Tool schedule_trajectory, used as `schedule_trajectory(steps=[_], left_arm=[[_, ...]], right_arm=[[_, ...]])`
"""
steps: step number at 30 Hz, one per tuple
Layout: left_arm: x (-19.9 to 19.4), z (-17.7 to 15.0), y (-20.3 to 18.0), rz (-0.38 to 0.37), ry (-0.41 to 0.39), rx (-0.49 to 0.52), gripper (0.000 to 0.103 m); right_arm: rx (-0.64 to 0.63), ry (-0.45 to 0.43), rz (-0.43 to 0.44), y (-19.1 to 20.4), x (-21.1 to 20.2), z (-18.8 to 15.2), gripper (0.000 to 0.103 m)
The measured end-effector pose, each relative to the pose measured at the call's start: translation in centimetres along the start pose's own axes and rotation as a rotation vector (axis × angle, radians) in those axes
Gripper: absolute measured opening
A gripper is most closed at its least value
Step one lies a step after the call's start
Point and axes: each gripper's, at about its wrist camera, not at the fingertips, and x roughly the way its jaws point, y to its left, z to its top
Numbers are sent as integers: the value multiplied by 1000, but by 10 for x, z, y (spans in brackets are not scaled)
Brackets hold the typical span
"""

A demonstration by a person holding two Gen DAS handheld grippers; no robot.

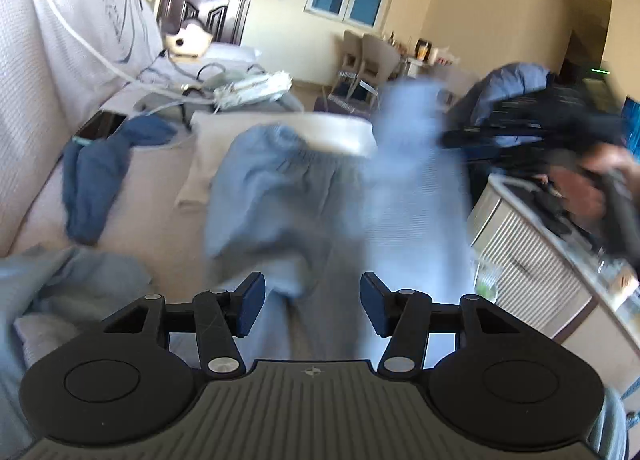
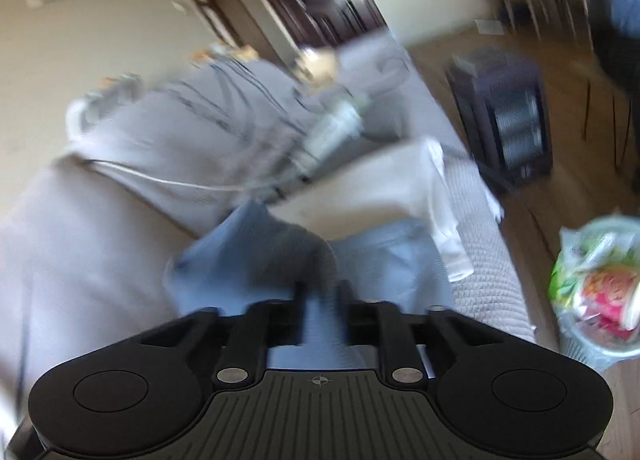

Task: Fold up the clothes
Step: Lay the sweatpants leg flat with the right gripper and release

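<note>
Sofa seat [image 1: 160, 196], pale quilted cover, takes most of both views. Left gripper [image 1: 313, 310]: pads parted, nothing pinched, light blue trousers [image 1: 280, 196] under gap, lying on seat. Right gripper [image 2: 320, 302]: blurred, narrow gap showing, blue cloth behind it; grip or not, cannot tell. One trouser leg [image 1: 416, 180] raised at right, smeared. Dark blue garment [image 1: 96, 180] apart at left near backrest. White pillow [image 2: 376, 184] behind waistband. Seat front edge [image 2: 492, 260] at right, wood floor [image 2: 560, 188] beyond it.

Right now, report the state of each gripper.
Left gripper: open, nothing held, light blue trousers lie beyond it.
Right gripper: partly open; blurred, grip cannot be told.
</note>
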Motion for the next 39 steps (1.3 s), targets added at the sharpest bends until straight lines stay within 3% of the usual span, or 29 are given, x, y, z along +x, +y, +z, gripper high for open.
schedule_trajectory(steps=[2, 5, 12, 16, 21, 23, 26, 28, 31, 33, 35, 39], left_arm=[[-3, -8, 4, 6, 26, 21, 50], [0, -16, 9, -4, 64, 24, 50], [11, -24, -5, -85, 88, 2, 50], [34, -29, -24, -134, 108, 15, 50], [63, -41, -38, -113, 148, 19, 49], [66, -47, -41, -149, 155, 16, 44], [82, -57, -51, -111, 188, 61, 35], [92, -63, -51, -91, 214, 47, 33], [81, -62, -44, -111, 192, 3, 34], [67, -60, -38, -117, 169, -25, 47], [58, -59, -31, -118, 152, -36, 51], [74, -64, -33, -104, 206, 42, 53]], right_arm=[[9, 41, -28, -11, 26, -2, 31], [13, 82, -46, -21, 35, -28, 41], [-192, 210, -130, -19, 10, -82, 45], [-220, 251, -160, -24, 12, -90, 52], [-190, 362, -119, -31, 23, -107, 57], [-187, 437, -72, -31, 18, -120, 57], [-242, 501, -26, -28, 10, -137, 59], [-334, 497, -62, -24, 13, -144, 59], [-398, 481, -61, -24, 21, -147, 59], [-424, 458, -29, -22, 20, -147, 59], [-488, 409, -21, -13, 10, -148, 59], [-632, 409, 18, 1, 3, -158, 57]])
